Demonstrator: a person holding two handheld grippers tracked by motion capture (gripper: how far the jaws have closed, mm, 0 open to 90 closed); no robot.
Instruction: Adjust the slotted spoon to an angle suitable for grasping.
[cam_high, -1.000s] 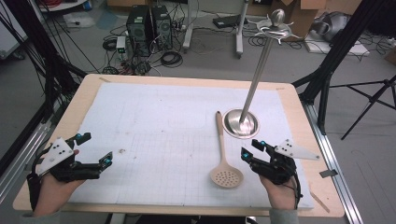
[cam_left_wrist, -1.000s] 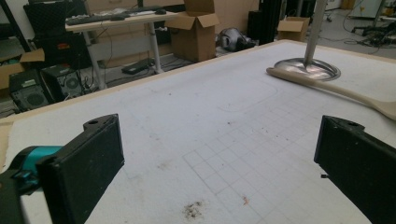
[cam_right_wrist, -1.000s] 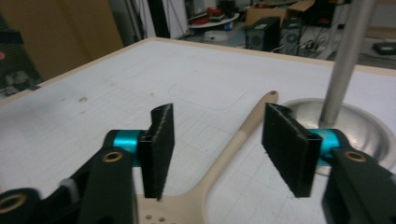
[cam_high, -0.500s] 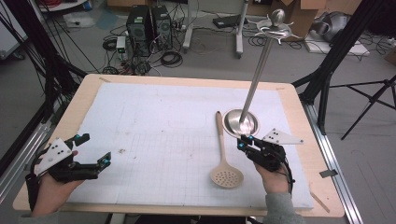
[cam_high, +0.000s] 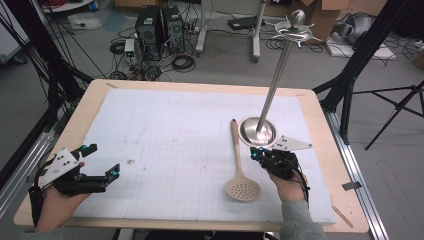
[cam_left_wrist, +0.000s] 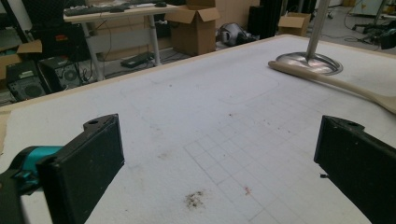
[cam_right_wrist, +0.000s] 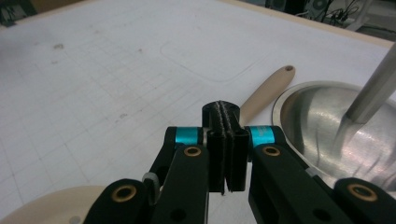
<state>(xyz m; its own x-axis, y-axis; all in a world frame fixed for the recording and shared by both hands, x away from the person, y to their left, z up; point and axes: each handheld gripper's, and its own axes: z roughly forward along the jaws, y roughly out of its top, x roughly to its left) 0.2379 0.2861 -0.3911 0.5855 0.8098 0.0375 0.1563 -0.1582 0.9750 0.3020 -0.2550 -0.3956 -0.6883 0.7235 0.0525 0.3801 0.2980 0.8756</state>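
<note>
Left gripper (cam_high: 102, 176): low over the table's (cam_high: 200, 87) near left corner, held in the left hand (cam_high: 57, 202), jaws level and spread wide with nothing between them, aimed across the table toward its right half. Right gripper (cam_high: 260, 154): near the table's right edge, held in the right hand (cam_high: 289, 186) on a grey-sleeved forearm, jaws just closed pad against pad on nothing, pointing away from the person toward the table's far side.
</note>
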